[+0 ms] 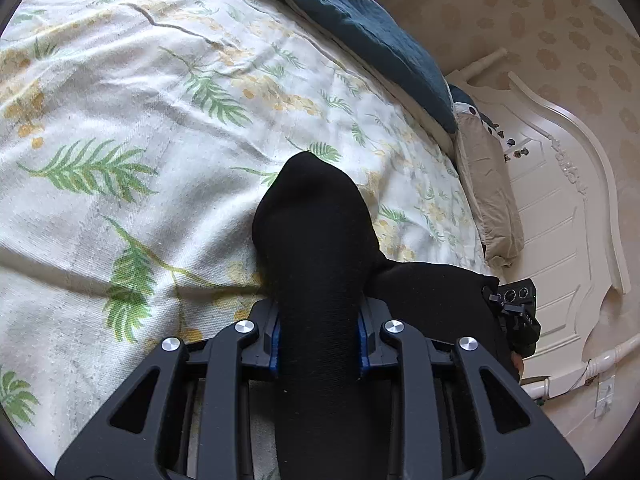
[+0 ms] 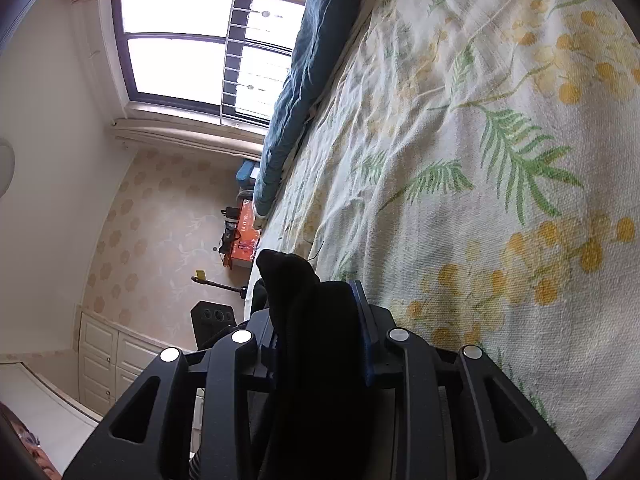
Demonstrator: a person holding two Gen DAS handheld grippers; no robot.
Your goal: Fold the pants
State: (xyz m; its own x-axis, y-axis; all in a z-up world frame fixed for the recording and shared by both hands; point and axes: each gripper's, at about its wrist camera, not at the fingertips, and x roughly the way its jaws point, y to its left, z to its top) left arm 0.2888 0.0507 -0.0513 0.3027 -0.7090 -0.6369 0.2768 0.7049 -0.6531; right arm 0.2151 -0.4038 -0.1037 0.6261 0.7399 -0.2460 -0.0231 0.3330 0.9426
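Both tongs are clamped on black fabric: the left tongs [image 1: 319,344] pinch a thick bunch of the pants [image 1: 316,240] between their blue-lined inner faces, and the right tongs [image 2: 320,344] grip another bunched part of the same garment [image 2: 304,320], so the pants hang or are held above the bed [image 1: 140,100] rather than lying flat on it. The step in hand looks like carrying the held edge over to lay a fold; it would go best if both grips keep level with each other and the cloth taut between them, lowering together so the fold line lands straight and no slack bunches underneath. The pants are a soft, matte, finely ribbed knit that slumps into rounded lumps, so it will drape readily and crease little. The bed cover is a crinkled, woven white cotton printed with green fronds and yellow blossoms; a dark teal quilt [image 1: 380,28] lies rumpled along its far edge
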